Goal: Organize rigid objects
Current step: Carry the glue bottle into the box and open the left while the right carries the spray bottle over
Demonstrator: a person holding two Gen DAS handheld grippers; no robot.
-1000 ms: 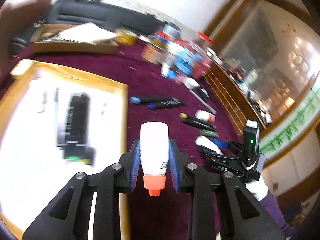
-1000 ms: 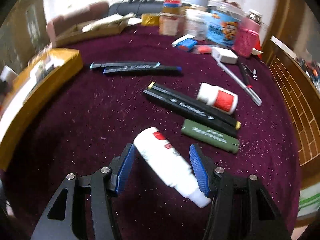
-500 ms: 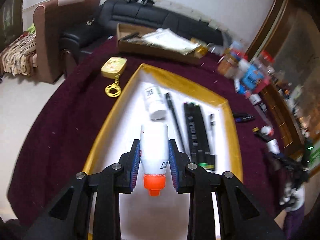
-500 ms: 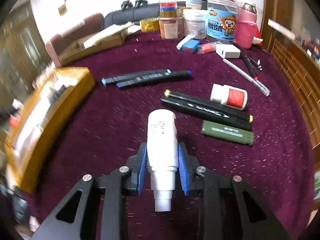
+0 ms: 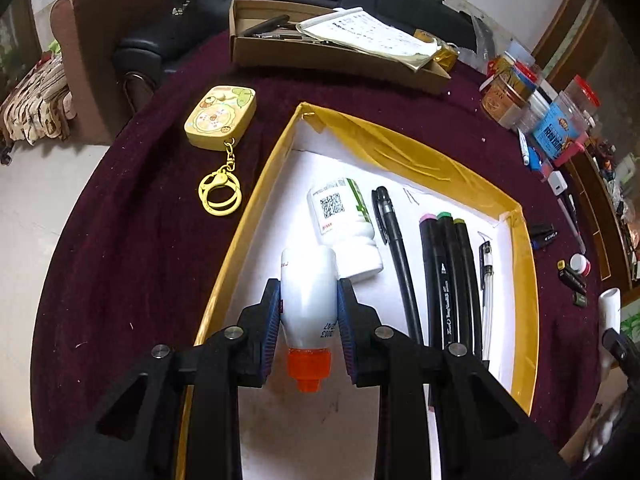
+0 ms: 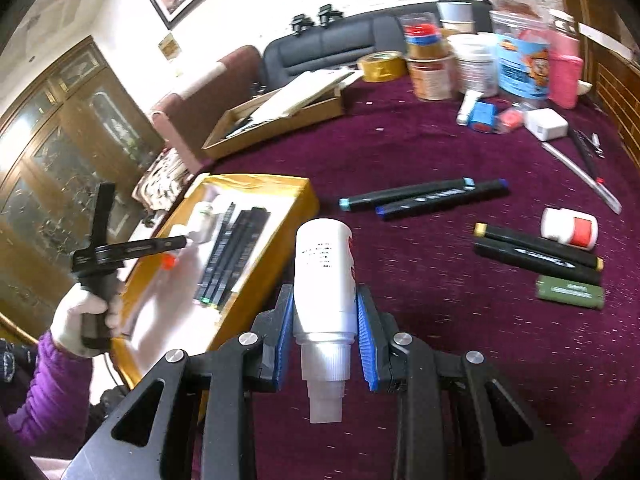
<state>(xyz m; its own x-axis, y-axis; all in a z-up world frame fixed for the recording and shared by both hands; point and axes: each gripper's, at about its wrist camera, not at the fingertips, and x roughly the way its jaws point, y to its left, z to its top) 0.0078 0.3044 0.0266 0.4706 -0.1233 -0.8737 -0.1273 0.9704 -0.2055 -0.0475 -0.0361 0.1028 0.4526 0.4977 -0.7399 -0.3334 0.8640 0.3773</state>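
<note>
Left hand-held gripper (image 5: 308,320) pinching a white bottle with an orange cap (image 5: 307,308), poised over the near left part of the yellow-rimmed tray (image 5: 524,280) by the worktop's (image 5: 132,240) left edge. Inside the tray: a white pill bottle (image 5: 344,228), a black pen (image 5: 394,256), three black markers (image 5: 450,280). Right hand-held gripper (image 6: 323,320) clamped on a white bottle with a clear cap (image 6: 324,276), raised above the maroon worktop, right of the tray. Loose markers (image 6: 424,198) toward the middle.
</note>
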